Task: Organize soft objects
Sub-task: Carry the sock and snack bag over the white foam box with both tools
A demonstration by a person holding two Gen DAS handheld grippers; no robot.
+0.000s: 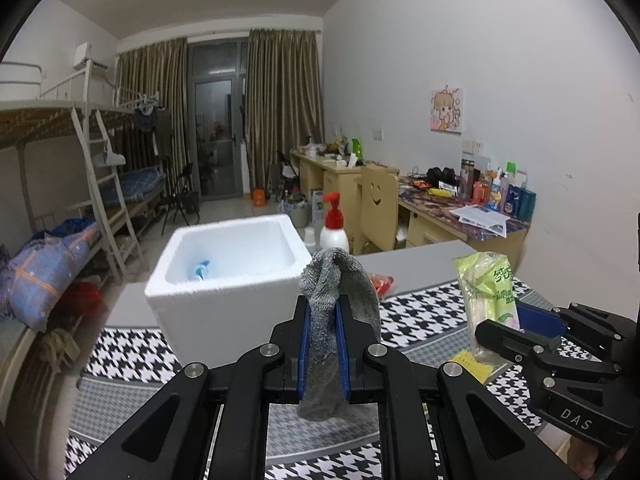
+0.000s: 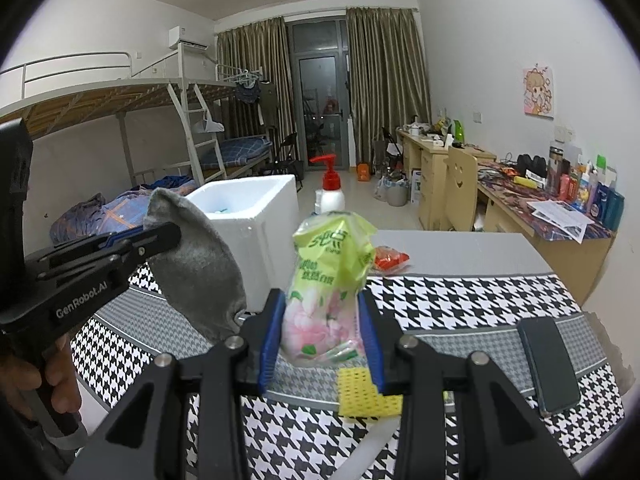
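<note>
My left gripper (image 1: 323, 316) is shut on a grey sock (image 1: 340, 280), which sticks up above the blue pads and hangs below them. In the right wrist view the same sock (image 2: 200, 272) hangs from the left gripper (image 2: 160, 236) at the left. My right gripper (image 2: 322, 332) is shut on a soft green and pink tissue pack (image 2: 328, 280), held upright above the table. In the left wrist view that pack (image 1: 490, 292) and the right gripper (image 1: 520, 324) are at the right. A white foam box (image 1: 228, 272) stands just beyond the sock, with a blue item (image 1: 199, 270) inside.
A houndstooth cloth (image 2: 460, 296) covers the table. On it lie a yellow sponge (image 2: 366, 394), a dark phone (image 2: 548, 364) and a red wrapper (image 2: 390, 260). A red-capped pump bottle (image 2: 330, 188) stands behind the box. Bunk beds are at the left, desks at the right.
</note>
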